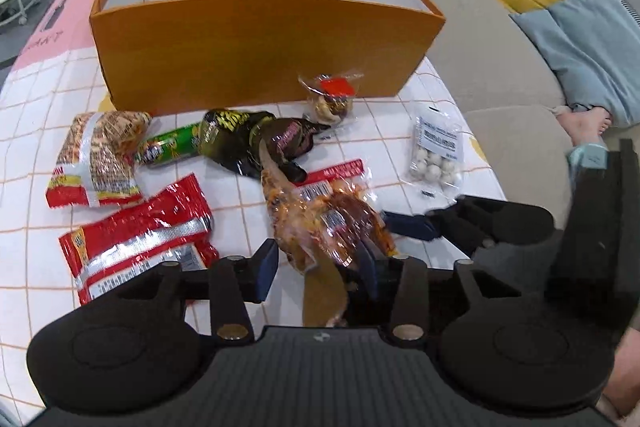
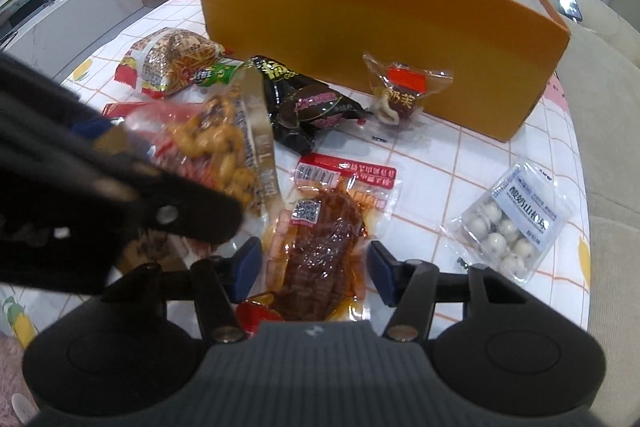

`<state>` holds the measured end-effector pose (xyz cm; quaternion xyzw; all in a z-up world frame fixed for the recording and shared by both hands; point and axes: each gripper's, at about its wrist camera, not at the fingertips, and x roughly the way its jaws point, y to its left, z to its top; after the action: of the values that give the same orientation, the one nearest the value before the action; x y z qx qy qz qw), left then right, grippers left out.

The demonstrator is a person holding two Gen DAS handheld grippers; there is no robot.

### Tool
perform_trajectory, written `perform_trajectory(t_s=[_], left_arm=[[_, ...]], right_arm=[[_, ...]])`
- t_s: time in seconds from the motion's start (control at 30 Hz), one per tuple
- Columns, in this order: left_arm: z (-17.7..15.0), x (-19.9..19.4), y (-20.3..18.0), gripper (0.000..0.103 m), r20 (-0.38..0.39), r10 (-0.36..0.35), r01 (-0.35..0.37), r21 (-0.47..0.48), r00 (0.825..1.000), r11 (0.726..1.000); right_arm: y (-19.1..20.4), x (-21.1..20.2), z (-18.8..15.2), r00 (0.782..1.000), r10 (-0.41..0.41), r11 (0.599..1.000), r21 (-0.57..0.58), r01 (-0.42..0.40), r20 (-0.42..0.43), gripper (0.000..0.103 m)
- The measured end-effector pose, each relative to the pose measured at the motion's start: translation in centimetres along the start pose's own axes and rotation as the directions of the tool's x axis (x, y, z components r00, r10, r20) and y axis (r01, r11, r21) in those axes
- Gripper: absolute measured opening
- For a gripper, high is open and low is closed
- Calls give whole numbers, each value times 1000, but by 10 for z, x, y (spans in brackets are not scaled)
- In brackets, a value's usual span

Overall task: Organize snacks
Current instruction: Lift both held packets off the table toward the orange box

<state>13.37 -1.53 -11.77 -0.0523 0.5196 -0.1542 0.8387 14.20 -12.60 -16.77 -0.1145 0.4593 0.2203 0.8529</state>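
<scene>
An open orange box [image 1: 260, 47] stands at the back of the table; it also shows in the right wrist view [image 2: 360, 27]. My left gripper [image 1: 320, 263] has its jaws around a clear pack of yellow-orange snacks [image 1: 308, 223], which looks lifted and tilted in the right wrist view [image 2: 216, 143]. My right gripper [image 2: 316, 271] is open, its fingers either side of a red-brown meat pack [image 2: 324, 243] lying on the table. It also shows in the left wrist view [image 1: 416, 227], low beside the left gripper.
Loose snacks lie before the box: two red packs [image 1: 140, 239], a noodle pack [image 1: 100, 155], a green tube [image 1: 172, 147], dark packs [image 1: 256, 139], a small clear pack [image 1: 332, 99], and a bag of white balls [image 2: 512, 227]. A beige sofa [image 1: 480, 59] lies right.
</scene>
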Motion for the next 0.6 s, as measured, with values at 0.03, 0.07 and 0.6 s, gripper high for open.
perform_trajectory(t_s=[0.03,0.07,0.6], left_arm=[[0,2,-1,49,8,9,-9,2,1000,1000],[1,4,-1,49,16,25,-25,2,1000,1000],[-8,10,24,35,58,47,-36,-173,997,984]], right_arm=[[0,0,0,1000,4,1000,-2,-4,-1,55],[0,-1,-1,1000,6,1000,-7,-6,-1,55],[-4,-6,-3,1000,18,999,30,-18,-1,50]])
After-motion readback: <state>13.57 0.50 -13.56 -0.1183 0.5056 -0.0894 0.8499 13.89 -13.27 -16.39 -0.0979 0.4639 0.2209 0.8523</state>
